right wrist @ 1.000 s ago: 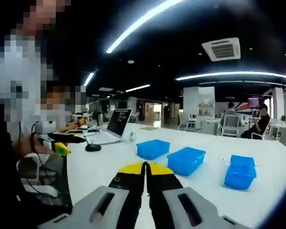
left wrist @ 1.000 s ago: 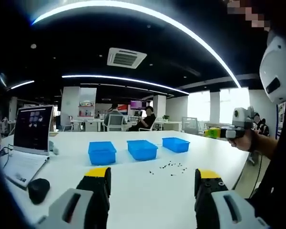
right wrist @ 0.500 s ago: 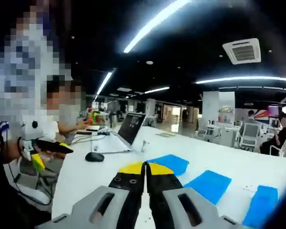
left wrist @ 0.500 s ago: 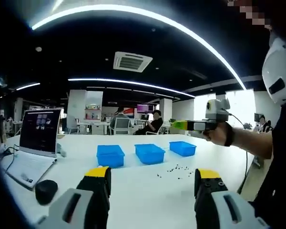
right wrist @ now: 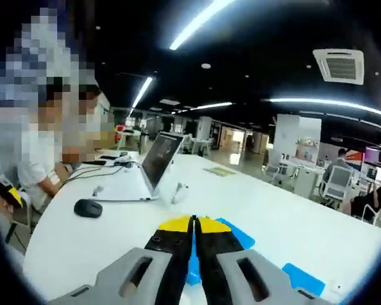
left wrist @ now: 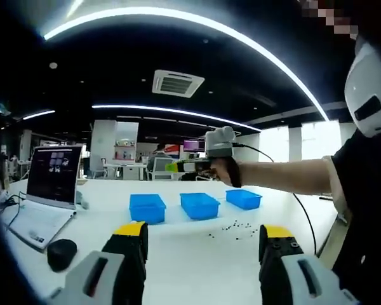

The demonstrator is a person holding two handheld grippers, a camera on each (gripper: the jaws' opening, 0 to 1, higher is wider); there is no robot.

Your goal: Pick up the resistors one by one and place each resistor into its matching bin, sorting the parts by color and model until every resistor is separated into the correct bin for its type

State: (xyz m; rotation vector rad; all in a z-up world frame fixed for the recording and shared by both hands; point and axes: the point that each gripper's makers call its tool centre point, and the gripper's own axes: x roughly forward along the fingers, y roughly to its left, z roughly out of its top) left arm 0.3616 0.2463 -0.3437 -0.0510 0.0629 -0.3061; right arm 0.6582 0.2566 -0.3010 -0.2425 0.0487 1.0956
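- Resistors (left wrist: 232, 227) lie scattered as small dark specks on the white table (left wrist: 190, 260), just near of the middle and right bins.
- Three blue bins stand in a row on the table: left bin (left wrist: 147, 208), middle bin (left wrist: 200, 205), right bin (left wrist: 244, 198), apart from each other.
- Left gripper (left wrist: 203, 244) hovers over the near table, jaws spread wide, nothing between them.
- Right gripper (left wrist: 180, 167), seen in the left gripper view, is held in a hand (left wrist: 226, 171) above the bins, arm reaching in from the right.
- In the right gripper view the right gripper (right wrist: 192, 230) has its yellow-tipped jaws pressed together; nothing visible between them.
- Blue bins (right wrist: 240, 236) show partly behind those jaws, another blue piece (right wrist: 303, 278) to the right.
- Laptop (left wrist: 43, 190) sits open at the table's left, screen lit; black mouse (left wrist: 61, 253) near it.
- Same laptop (right wrist: 153, 166) and mouse (right wrist: 88, 207) appear in the right gripper view, cables beside.
- Ceiling vent (left wrist: 177, 82) and curved light strips overhead.
- People sit at desks far back.
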